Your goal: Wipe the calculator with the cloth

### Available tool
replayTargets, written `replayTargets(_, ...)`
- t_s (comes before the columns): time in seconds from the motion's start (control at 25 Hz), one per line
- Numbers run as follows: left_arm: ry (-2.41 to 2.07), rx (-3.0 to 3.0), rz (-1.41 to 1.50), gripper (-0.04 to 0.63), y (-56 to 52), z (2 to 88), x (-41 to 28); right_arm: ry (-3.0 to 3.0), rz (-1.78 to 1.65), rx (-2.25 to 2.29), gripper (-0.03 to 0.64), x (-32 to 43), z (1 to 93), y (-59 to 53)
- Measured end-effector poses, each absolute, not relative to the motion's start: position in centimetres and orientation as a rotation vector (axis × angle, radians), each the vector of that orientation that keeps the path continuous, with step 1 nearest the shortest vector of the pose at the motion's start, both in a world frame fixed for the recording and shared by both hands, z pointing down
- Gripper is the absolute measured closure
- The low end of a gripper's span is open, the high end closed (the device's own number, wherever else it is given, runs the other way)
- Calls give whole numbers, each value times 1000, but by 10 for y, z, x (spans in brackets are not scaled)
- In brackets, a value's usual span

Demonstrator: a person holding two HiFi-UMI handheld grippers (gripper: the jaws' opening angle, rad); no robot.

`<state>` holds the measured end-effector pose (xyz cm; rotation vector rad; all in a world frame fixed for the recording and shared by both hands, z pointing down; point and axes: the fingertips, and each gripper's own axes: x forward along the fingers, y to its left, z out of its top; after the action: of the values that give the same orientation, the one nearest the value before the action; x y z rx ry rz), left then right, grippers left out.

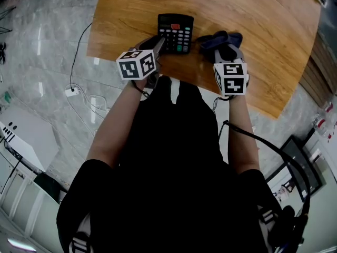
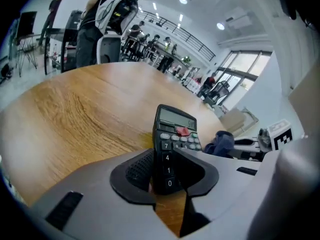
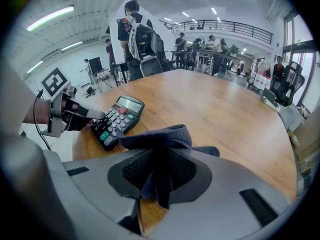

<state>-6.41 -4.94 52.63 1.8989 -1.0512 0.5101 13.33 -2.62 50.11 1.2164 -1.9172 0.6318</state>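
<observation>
- Your left gripper (image 2: 167,178) has its jaws apart, straddling the near corner of the calculator (image 2: 176,134) at the edge of the table (image 2: 75,114). The calculator is rigid, light and likely slippery, so steady its sides.
- Your right gripper (image 3: 159,181) pinches the limp cloth (image 3: 161,136).

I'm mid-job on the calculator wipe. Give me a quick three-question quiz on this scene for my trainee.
1. True or false: the right gripper is shut on the cloth.
2. Pick one: what stands between the jaws of the left gripper? A. the calculator B. the cloth C. nothing
3. Fill in: in the head view, the cloth is to the ___ of the calculator.

Key: 1 true; 2 A; 3 right.
</observation>
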Motion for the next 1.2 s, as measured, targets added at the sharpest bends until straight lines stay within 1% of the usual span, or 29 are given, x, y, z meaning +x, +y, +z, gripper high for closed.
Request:
replayTargets(0.08, -1073, 1931, 541, 479, -50, 524, -64, -1925, 637, 1221, 574, 133, 497, -26)
replayTargets(0.2, -1103, 1976, 521, 479, -53, 516, -63, -1940, 641, 1233, 543, 133, 488, -27)
replayTargets(0.48, -1128, 2072, 493, 479, -55, 490, -65, -1979, 591, 1269, 541, 126, 463, -30)
replayTargets(0.8, -1144, 2245, 394, 480, -59, 421, -48, -2099, 442, 1355, 541, 99, 401, -45)
replayTargets(1.0, -1162, 2328, 325, 525, -51, 377, -43, -2195, 321, 1416, 546, 81, 351, -51)
replayTargets(1.08, -1187, 2366, 298, 549, -52, 358, -44, -2236, 263, 1455, 579, 75, 329, -54)
replayTargets(1.12, -1211, 2393, 291, 569, -53, 348, -46, -2259, 236, 1472, 587, 71, 319, -55)
replayTargets(1.2, -1264, 2451, 277, 586, -54, 330, -49, -2307, 203, 1505, 600, 63, 303, -55)
